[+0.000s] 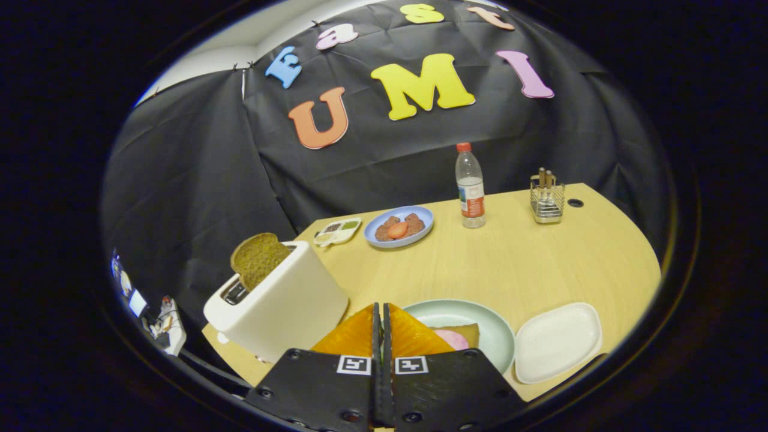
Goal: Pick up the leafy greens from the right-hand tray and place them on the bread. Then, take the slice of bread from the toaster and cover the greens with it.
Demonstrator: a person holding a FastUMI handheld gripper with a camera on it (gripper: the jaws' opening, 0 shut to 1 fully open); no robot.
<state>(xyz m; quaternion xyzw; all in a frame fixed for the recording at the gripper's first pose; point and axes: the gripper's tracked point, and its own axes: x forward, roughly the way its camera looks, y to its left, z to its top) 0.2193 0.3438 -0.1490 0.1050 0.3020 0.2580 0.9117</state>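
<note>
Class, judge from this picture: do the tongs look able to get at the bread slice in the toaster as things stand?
Probably yes. The bread slice stands well out of the toaster slot, nothing over it. The tongs are shut with nothing between them, so they must open first.

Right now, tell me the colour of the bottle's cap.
Red, in the gripper view: bottle cap.

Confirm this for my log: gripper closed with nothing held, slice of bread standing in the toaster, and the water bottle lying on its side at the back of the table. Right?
Not quite. The gripper view shows the water bottle standing upright, cap on top. The rest holds: the gripper is closed and empty, and the slice of bread stands in the toaster.
</note>
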